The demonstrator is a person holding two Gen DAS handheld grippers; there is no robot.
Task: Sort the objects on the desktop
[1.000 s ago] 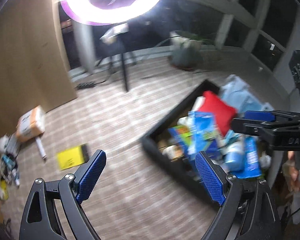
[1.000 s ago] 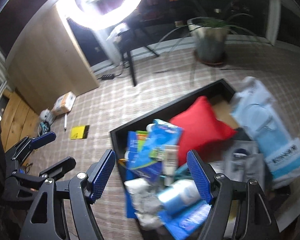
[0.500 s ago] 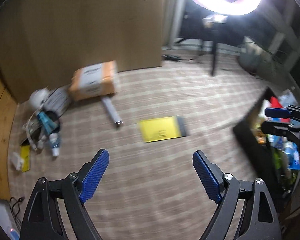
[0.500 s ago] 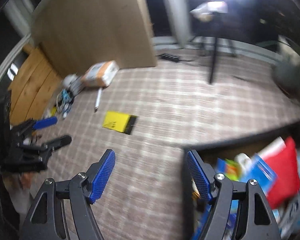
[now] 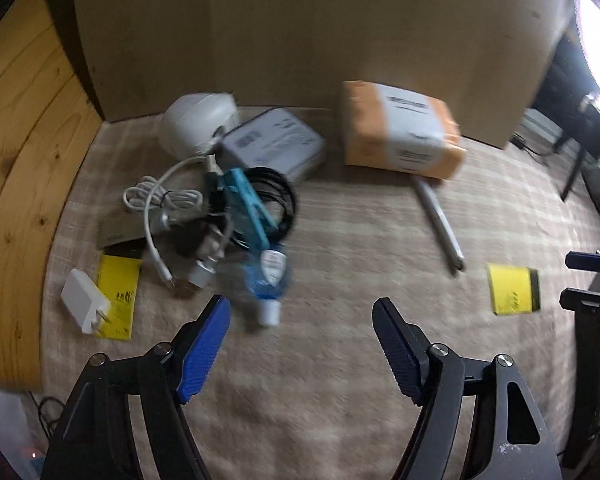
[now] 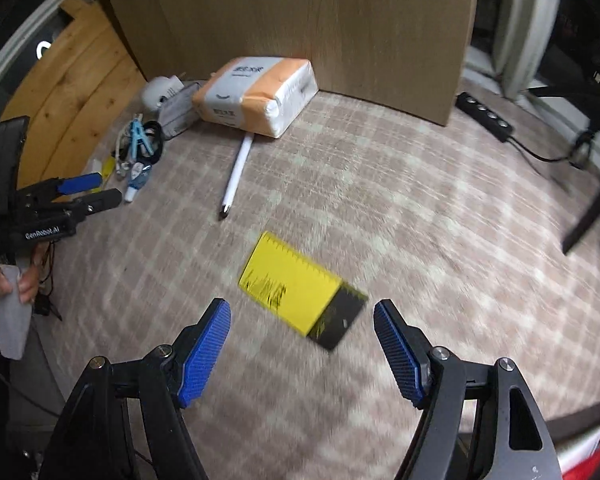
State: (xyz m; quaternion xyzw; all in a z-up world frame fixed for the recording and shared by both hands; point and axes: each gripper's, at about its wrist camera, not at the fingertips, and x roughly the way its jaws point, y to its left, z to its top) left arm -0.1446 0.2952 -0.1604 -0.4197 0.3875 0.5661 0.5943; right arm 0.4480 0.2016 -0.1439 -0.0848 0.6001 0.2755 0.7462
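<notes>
Both grippers have swung away from the black tray crammed with packets and the red cushion, which filled both views a second ago and is now out of sight, and they point down at the checked rug [image 6: 400,208] with its scatter of loose things. The left gripper [image 5: 302,350] hangs just short of the small clear bottle [image 5: 270,280], which lies at the near edge of the tangle of cables [image 5: 220,208]; its jaws have just been closing a little, yet they stand wide with nothing between them. The right gripper [image 6: 302,350] hovers just short of the yellow card [image 6: 296,292], well this side of the orange tissue pack [image 6: 256,92], its jaws wide apart and empty too. This likely means a fresh pick is about to start: the bottle for the left, the card for the right. The white pen [image 6: 236,176] lies between the tissue pack and the card.
</notes>
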